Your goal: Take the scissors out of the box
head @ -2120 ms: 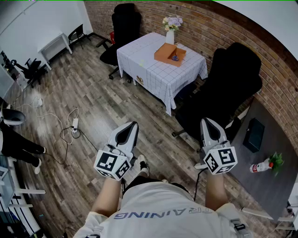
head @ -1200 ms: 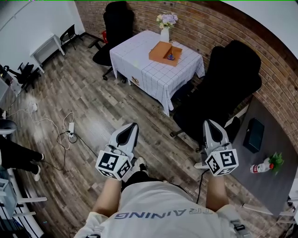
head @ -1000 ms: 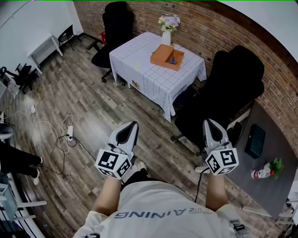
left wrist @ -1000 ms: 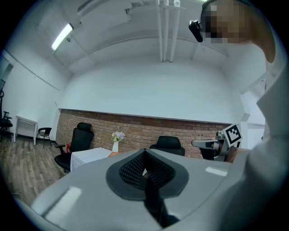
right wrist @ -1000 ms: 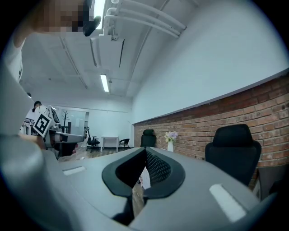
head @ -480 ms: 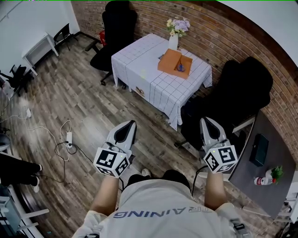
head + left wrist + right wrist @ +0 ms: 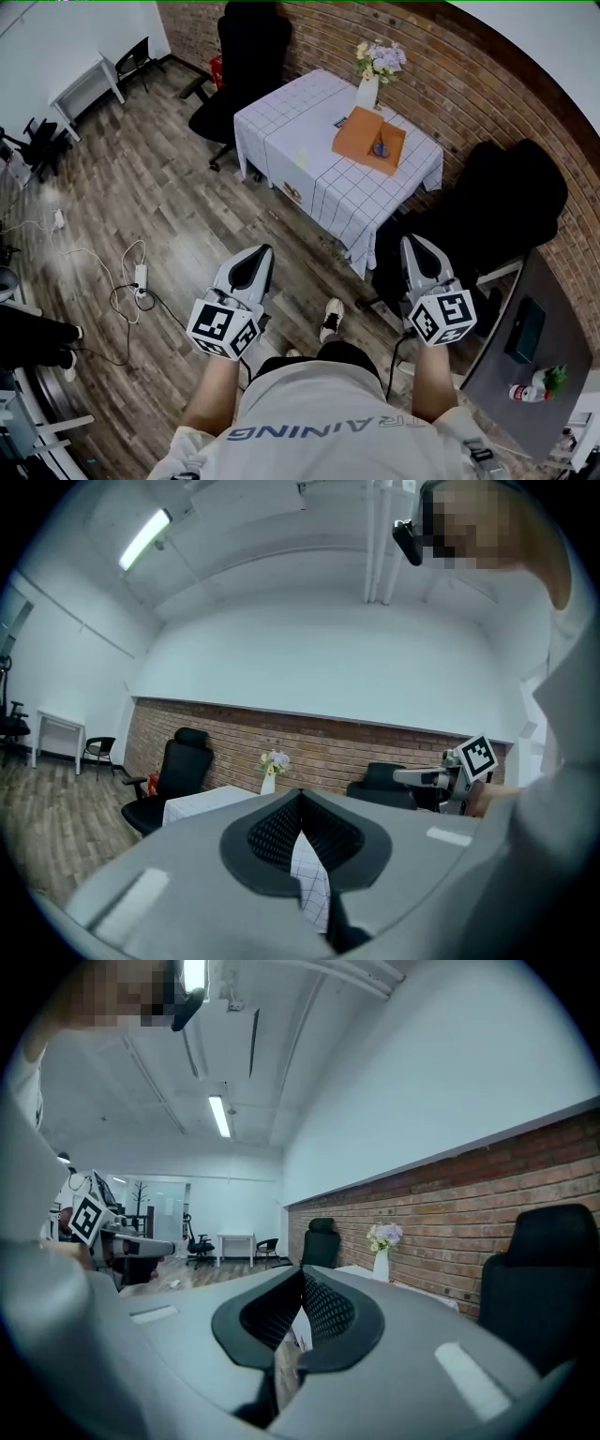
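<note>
The table (image 7: 300,155), draped in checked cloth, stands by the brick wall (image 7: 469,84). The orange box (image 7: 359,139) rests on it, with the scissors (image 7: 380,148) inside. Left claw (image 7: 258,253) and right claw (image 7: 413,242) are clenched, empty, well apart from the table.

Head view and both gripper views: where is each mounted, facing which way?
Head view: on the person's head, looking steeply down at the floor and clothed table; shows torso, forearms, left tool, right tool.
Left gripper view: rides the left tool, looks level along its shut jaws to the brick wall; shirt at right.
Right gripper view: rides the right tool, same way; shirt at left.
Shared: both gripper views show the flower vase and each other's tool.
</note>
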Demonstrator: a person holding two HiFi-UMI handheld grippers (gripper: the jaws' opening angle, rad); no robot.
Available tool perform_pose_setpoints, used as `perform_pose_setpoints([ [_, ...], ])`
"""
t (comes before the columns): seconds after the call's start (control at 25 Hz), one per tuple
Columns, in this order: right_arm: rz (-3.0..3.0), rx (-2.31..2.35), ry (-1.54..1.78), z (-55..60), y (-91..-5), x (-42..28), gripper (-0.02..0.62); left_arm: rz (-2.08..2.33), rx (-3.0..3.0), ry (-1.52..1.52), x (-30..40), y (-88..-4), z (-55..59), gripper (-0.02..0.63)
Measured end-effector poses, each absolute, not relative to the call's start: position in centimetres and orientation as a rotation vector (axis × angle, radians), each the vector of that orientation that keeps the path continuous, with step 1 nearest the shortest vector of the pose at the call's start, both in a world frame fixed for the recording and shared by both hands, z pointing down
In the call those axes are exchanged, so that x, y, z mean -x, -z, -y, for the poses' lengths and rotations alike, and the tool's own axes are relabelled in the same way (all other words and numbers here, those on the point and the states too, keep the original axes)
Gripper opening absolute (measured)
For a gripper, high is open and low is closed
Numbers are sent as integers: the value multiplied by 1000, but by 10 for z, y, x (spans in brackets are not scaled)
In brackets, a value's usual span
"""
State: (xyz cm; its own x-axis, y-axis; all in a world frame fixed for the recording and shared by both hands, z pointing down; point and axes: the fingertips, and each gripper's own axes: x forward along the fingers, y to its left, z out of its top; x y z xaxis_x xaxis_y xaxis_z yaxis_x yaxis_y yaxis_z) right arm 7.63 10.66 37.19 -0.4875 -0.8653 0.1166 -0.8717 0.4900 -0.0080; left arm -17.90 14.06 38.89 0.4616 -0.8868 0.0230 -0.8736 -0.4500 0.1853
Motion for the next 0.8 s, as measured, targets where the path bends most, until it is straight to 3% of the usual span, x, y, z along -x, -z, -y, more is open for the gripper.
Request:
perform_pose_setpoints([
  [0.36, 2696, -1464, -139, -12, -374, -80, 15, 1614, -2498, 75, 169, -388, -55, 3],
  [0.8, 2718, -1529, -210, 103, -383, -159, 14, 1576, -2564, -7, 85, -378, 65, 3],
])
